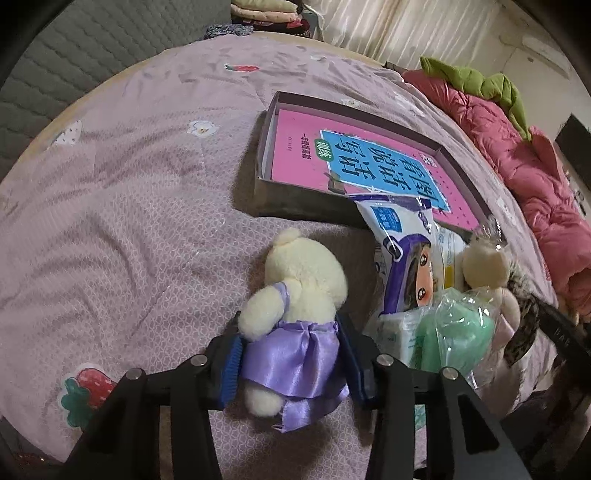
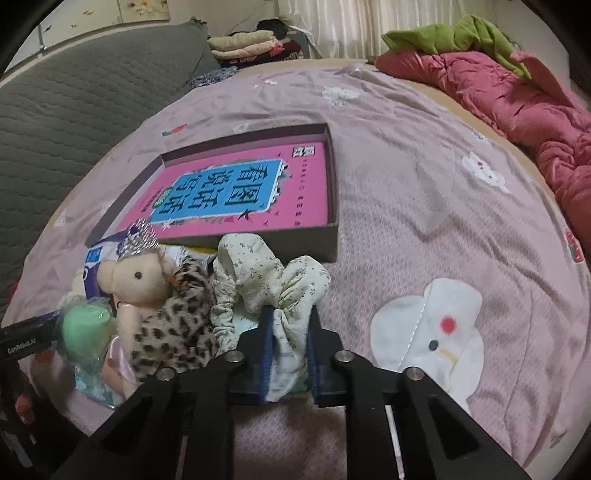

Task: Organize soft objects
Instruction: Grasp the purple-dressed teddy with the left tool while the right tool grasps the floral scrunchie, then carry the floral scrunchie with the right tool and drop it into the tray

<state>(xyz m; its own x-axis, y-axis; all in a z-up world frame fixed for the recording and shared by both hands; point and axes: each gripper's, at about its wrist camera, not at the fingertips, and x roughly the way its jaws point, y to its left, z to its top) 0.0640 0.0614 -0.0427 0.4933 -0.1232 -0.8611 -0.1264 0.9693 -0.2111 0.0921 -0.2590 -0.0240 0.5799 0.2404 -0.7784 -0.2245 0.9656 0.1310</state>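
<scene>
Grippers both hold: our left gripper (image 1: 291,354) clamps the cream plush bear in a purple satin dress (image 1: 295,306), our right gripper (image 2: 290,347) pinches the floral fabric scrunchie (image 2: 266,284) (both on the bedspread, presumably bound for the shallow cardboard box (image 2: 334,206)).

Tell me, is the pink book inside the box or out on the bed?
Inside. The pink book lies flat on the floor of the shallow box, whose walls stand round it on every side that shows.

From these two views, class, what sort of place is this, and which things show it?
Most likely a bedroom: the work surface is a bed under a pink fruit-print sheet, with a crumpled red quilt along one side and folded clothes stacked by pale curtains.
</scene>
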